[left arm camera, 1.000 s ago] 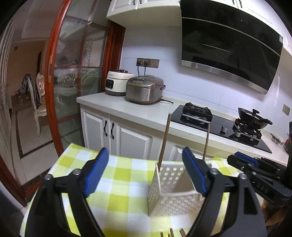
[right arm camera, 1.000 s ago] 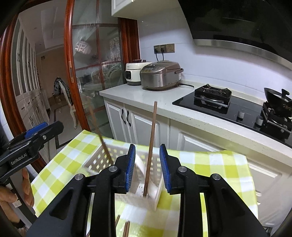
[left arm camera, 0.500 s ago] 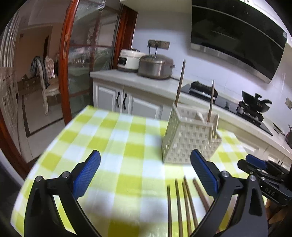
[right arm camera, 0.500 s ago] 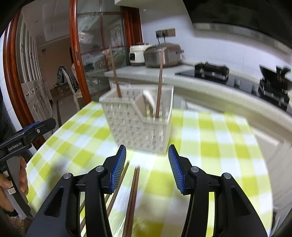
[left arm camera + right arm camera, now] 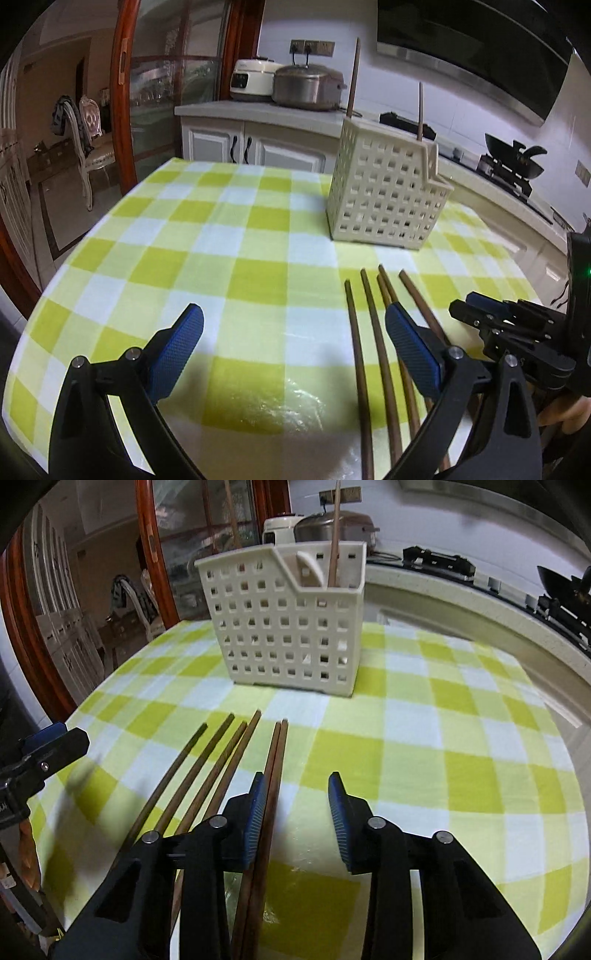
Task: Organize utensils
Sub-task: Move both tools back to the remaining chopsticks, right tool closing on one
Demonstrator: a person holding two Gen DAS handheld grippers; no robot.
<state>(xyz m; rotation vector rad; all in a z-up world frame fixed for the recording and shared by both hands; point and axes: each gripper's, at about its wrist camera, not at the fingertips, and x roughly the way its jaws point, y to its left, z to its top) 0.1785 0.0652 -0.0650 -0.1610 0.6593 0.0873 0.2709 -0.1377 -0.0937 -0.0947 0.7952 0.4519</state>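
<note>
The left tongs (image 5: 291,354) hang wide open over the desk (image 5: 155,236), which is covered by a green, yellow and white checked cloth; nothing lies between the blue pads (image 5: 173,354). The right pad of these tongs sits above the loose chopsticks (image 5: 369,332), which lie flat on the cloth in a fanned row with their tips pointing toward the basket (image 5: 388,192).

In the right wrist view six chopsticks (image 5: 221,760) can be counted on the cloth: four spread apart on the left and two pressed side by side on the right. The right tongs (image 5: 295,812) are part way apart and their jaws are closing. The pair of touching chopsticks runs just beside the inner face of the left pad (image 5: 255,819), mostly under it; whether the pad touches them I cannot tell. The gap between the pads holds only bare cloth.

The white perforated basket (image 5: 284,627) stands upright farther along the desk, well apart from the chopstick tips. Two chopsticks stand in it, one at each end, leaning slightly. A white spoon handle (image 5: 306,568) shows in the lower compartment.

Behind the desk runs a kitchen worktop (image 5: 258,110) with two rice cookers (image 5: 306,86) and a stove (image 5: 509,166)
</note>
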